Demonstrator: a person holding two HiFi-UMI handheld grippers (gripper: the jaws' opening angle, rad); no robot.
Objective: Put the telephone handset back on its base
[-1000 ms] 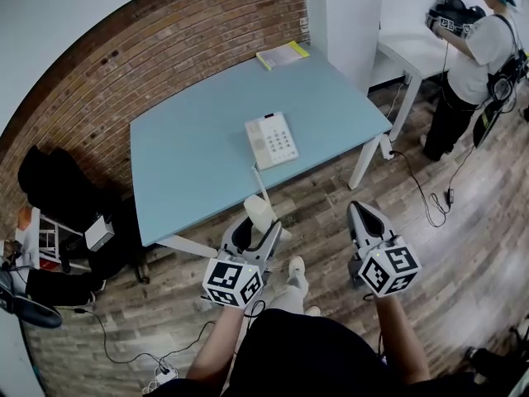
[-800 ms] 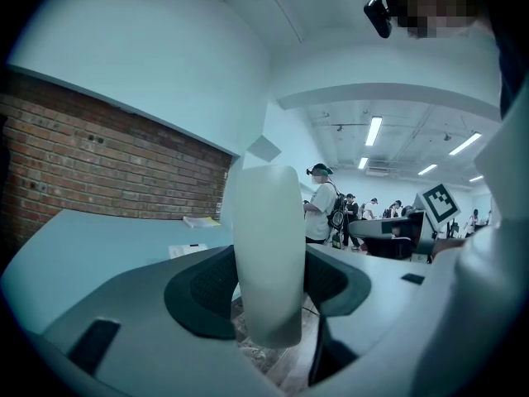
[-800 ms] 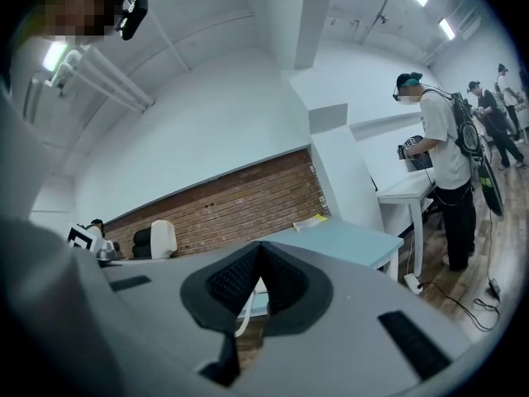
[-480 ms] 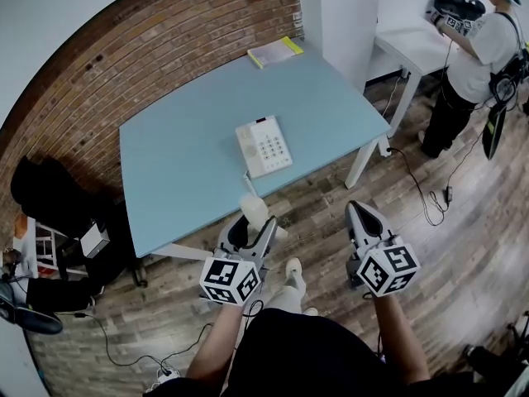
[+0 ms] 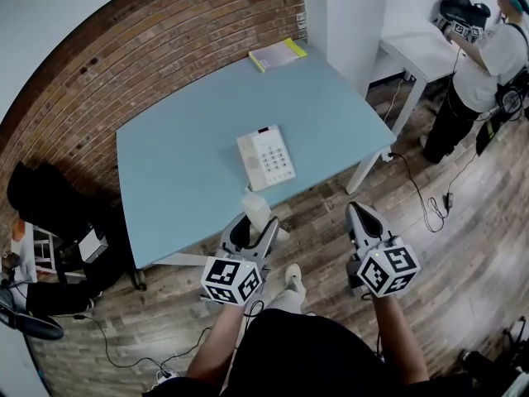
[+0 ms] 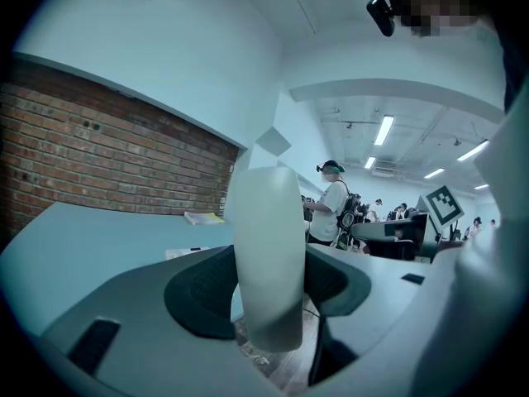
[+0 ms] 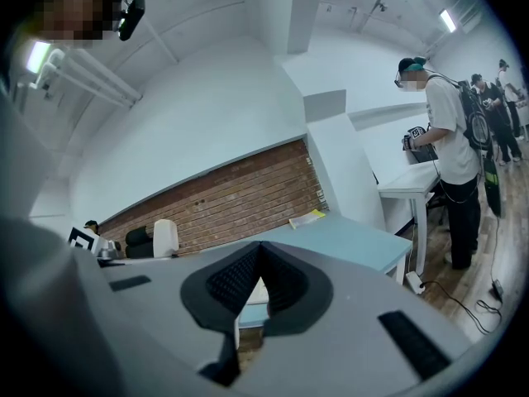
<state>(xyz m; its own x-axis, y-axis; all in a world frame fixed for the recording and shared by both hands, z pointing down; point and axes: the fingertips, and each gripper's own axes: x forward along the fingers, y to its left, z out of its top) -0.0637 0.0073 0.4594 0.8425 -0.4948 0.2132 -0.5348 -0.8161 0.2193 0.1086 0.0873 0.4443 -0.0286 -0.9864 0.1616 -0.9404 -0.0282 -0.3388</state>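
Short of the pale blue tabletop [image 5: 182,172], left gripper [image 5: 253,228] pinches the white plastic telephone handset [image 5: 255,211] upright; right gripper [image 5: 364,222] pressed together, empty. Well ahead sits the white keypad base [image 5: 266,157]. That smooth handset could swivel in the pinch and land crooked.

A red brick wall [image 5: 165,48] is seen behind a light blue counter [image 5: 182,164] carried on white legs. The floor [image 5: 471,246] is laid with brown wood planks. Dark bags [image 5: 45,193] are piled at the foot of the brick. A white pillar [image 5: 347,15] and a white table [image 5: 413,52] are set at the right. Strip lights [image 6: 382,131] are mounted on the ceiling.
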